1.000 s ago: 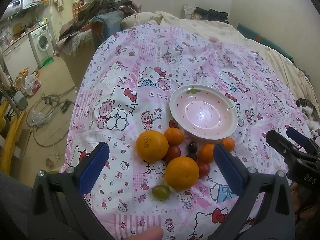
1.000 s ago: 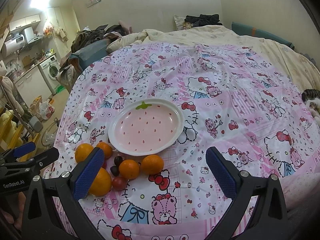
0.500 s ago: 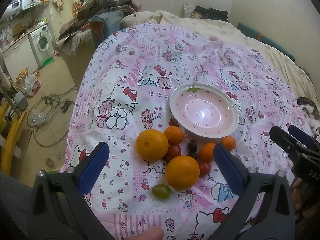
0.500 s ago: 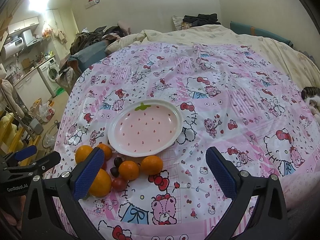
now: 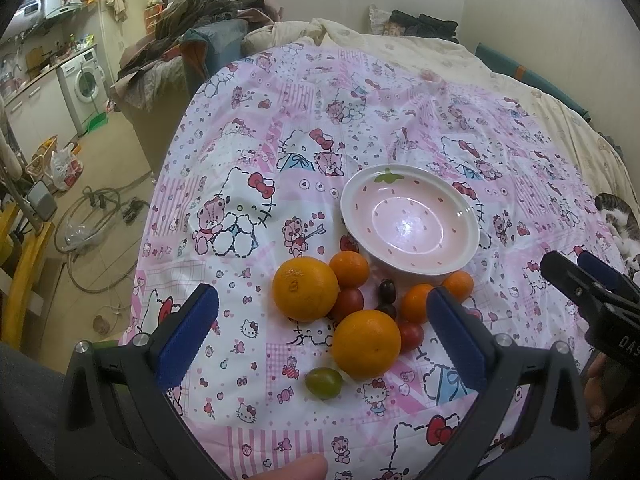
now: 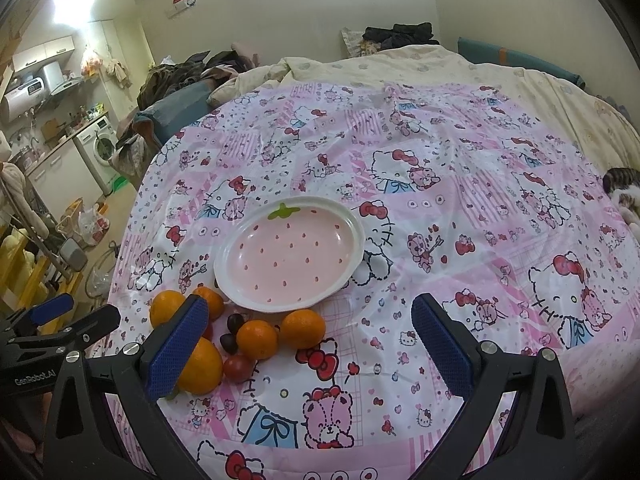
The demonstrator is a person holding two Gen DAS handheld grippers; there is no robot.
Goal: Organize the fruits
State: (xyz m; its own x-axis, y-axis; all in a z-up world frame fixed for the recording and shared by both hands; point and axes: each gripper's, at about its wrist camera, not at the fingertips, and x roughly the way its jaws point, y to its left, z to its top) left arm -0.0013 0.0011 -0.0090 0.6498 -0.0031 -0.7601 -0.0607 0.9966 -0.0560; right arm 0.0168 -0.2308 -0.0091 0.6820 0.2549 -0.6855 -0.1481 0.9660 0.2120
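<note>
A pink strawberry-print plate (image 5: 460,210) (image 6: 228,256) lies empty on the Hello Kitty cloth. In front of it sits a cluster of fruit: two big oranges (image 5: 305,294) (image 5: 366,344), several small tangerines (image 5: 349,268) (image 6: 303,328), red tomatoes (image 5: 410,334) (image 6: 238,367), dark grapes (image 5: 387,291) (image 6: 235,321) and a green tomato (image 5: 323,382). My left gripper (image 5: 320,340) is open and empty, hovering above the fruit. My right gripper (image 6: 310,344) is open and empty, just right of the fruit and below the plate.
The cloth covers a bed (image 6: 440,76) that runs far back and right. A cat (image 5: 618,220) lies at the bed's right edge. Left of the bed the floor drops away, with cables (image 5: 92,216), a washing machine (image 5: 82,84) and piled clothes (image 5: 192,40).
Almost nothing has changed. Both grippers stay open and hold nearly still; the right gripper drifts slightly in the left wrist view.
</note>
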